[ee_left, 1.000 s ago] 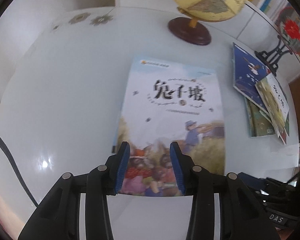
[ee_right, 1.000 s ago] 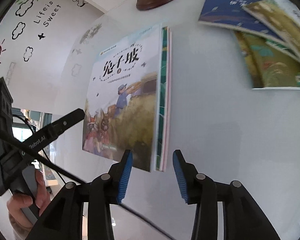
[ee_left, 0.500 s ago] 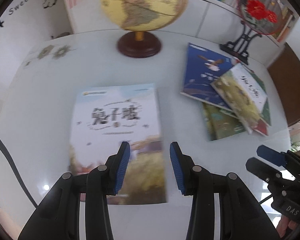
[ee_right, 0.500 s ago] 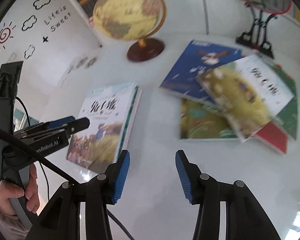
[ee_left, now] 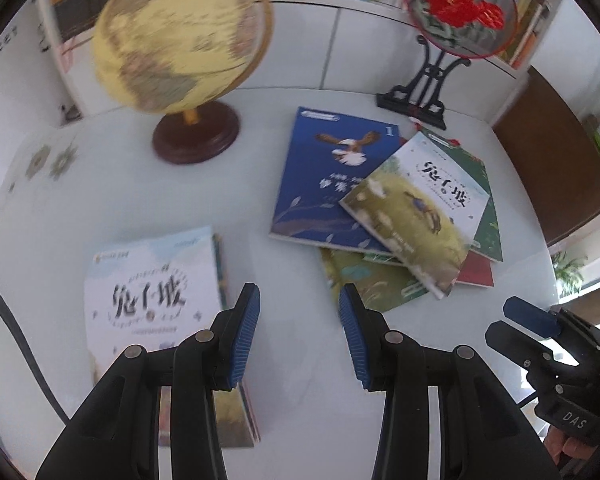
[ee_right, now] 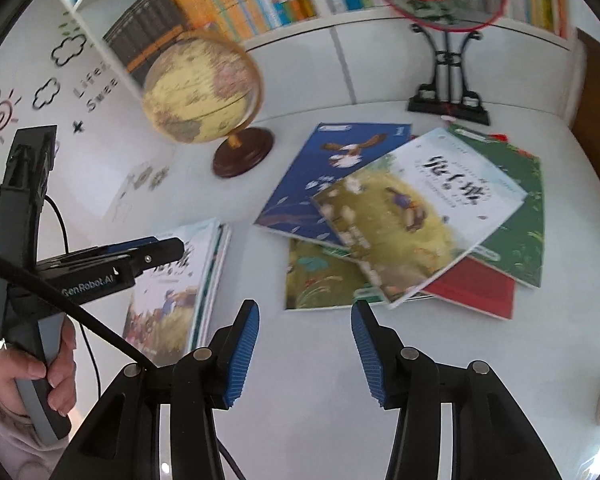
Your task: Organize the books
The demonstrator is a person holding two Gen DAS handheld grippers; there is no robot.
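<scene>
Left of the globe [ee_left: 180, 40], toward our near edge of the white table [ee_left: 308, 420], lies the tidy stack [ee_left: 156, 304]: a pale-covered book squared on top of thin ones whose green and pink edges show along its right side. We judge this the collecting point, set clear of the globe's wooden base so more volumes can land flat. Our left gripper [ee_left: 299, 332] hangs above bare table just right of that stack, blue pads parted, nothing between them; it reads as empty and free for the next pick. Right of the globe sits the loose heap, well apart from the stack: a blue book [ee_left: 328, 184] with a bird on its cover lies nearest the globe, a yellow-green book [ee_left: 364, 280] pokes out beneath it toward us, a meadow-cover book [ee_left: 416, 208] lies askew across both, and a dark green book [ee_left: 486, 216] and a red book [ee_left: 476, 274] show under its far side. They overlap at odd angles, so we judge them unsorted. The meadow cover rides highest and looks the natural one to take first, since lifting any lower book would drag its neighbours. Our right gripper [ee_right: 303, 354] hovers over bare table below this heap, fingers apart and empty, pointed at the heap's near edge. Farther right of the globe a red-flowered round fan on a black stand [ee_left: 456, 12] stands at the table's back edge, close behind the heap; a careless lift could knock it.
</scene>
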